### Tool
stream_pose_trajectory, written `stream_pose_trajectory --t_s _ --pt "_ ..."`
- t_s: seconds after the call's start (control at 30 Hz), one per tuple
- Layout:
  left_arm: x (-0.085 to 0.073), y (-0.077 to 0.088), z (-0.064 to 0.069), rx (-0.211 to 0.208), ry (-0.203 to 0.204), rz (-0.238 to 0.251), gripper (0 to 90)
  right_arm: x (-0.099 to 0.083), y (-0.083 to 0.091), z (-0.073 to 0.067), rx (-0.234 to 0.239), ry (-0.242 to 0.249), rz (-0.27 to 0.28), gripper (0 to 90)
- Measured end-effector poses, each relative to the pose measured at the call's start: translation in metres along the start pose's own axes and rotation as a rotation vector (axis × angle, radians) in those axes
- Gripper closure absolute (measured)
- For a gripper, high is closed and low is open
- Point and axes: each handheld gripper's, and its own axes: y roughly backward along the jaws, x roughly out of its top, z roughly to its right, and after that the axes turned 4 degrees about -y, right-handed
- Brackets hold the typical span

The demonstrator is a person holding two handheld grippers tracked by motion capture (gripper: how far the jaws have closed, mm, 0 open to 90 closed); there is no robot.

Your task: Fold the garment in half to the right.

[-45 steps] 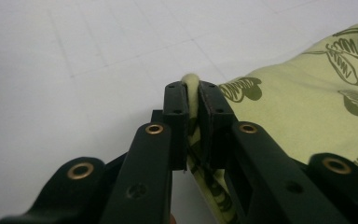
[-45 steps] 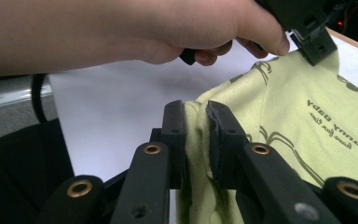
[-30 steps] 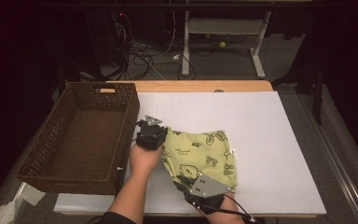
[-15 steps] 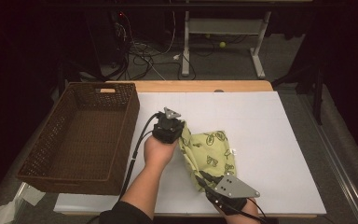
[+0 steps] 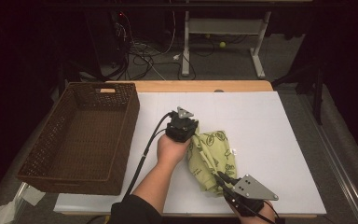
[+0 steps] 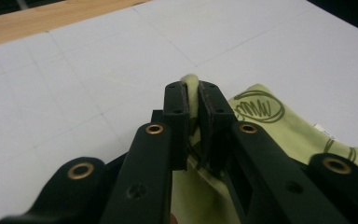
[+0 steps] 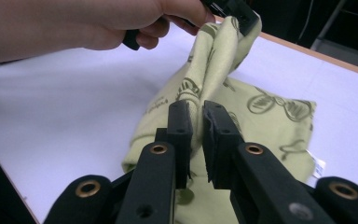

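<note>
A wicker basket (image 5: 79, 140) is seen at the left of the white counter (image 5: 270, 126). Just right of it, the green cloth (image 5: 212, 158) is pinched at its far edge by the left gripper (image 5: 182, 128), fingers clamped on a fold. Its near edge is gripped by the right gripper (image 5: 223, 179), whose fingers have just been closing on the fabric.

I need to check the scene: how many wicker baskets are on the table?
1. The wicker basket stands at the left of the table, beside the green cloth. The high view shows the whole table, so none seems hidden.
</note>
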Motion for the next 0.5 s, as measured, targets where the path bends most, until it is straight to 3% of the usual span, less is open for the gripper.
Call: stream_pose_trajectory --t_s 0.2,0.5 --pt "0.0 -0.009 0.005 -0.025 -0.003 0.01 79.6 -0.005 -0.002 0.005 -0.012 -0.007 -0.033 84.3" --pt "0.014 -0.011 0.02 -0.047 -0.036 0.036 79.6 -0.005 0.007 0.016 -0.039 0.006 -0.052 84.3"
